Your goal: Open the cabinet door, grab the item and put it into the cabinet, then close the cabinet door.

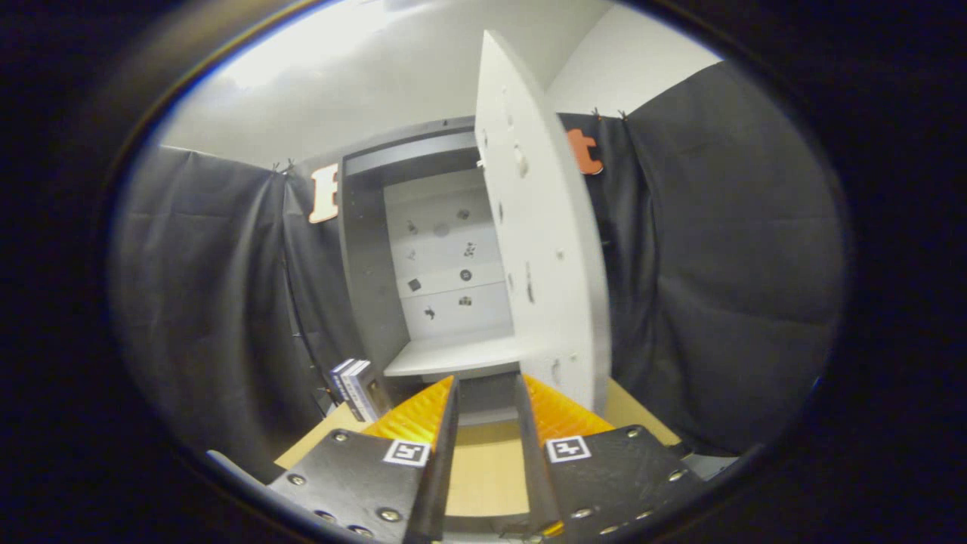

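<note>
Jaws stand apart, empty, the gripper [487,393] aimed at the open cabinet [423,249]. Just beyond the right finger hangs the cabinet door [544,249], swung wide. Left of the left finger stands the item [355,387], seemingly a small, light, stiff box; pinch its flat sides.

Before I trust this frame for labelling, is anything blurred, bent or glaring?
Gripper view: fisheye bends the open cabinet door and cabinet; the door's near edge looks smeared; ceiling glare is strong; the open gripper and box look sharp.
</note>
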### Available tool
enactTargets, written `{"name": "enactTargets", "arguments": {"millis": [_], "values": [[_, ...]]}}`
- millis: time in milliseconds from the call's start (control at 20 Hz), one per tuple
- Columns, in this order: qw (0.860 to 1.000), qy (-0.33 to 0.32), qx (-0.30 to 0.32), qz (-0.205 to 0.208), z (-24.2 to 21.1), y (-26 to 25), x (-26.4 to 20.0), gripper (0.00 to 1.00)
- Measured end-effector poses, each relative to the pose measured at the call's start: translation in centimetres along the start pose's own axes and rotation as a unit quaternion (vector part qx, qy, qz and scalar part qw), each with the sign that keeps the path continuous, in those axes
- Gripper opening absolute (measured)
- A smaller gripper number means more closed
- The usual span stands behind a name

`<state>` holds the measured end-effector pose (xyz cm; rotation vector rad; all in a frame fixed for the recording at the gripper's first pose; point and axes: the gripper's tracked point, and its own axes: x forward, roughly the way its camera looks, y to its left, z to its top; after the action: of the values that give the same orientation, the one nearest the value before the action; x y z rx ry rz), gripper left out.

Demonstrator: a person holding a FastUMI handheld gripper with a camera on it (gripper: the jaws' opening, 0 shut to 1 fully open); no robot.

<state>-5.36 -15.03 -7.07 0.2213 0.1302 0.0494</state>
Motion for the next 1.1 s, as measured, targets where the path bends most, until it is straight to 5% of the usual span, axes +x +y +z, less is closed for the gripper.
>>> {"name": "enactTargets", "arguments": {"millis": [200, 300, 600, 1100], "values": [[0.998, 0.054, 0.006, 0.016, -6.3, 4.4, 4.2, 0.8], [0.997, 0.073, 0.008, 0.014, -9.6, 6.1, 6.5, 0.9], [0.988, 0.151, 0.03, 0.027, -19.2, 10.2, 11.2, 0.93], [0.968, 0.248, -0.034, 0.022, -30.8, 12.2, 15.7, 0.94]]}}
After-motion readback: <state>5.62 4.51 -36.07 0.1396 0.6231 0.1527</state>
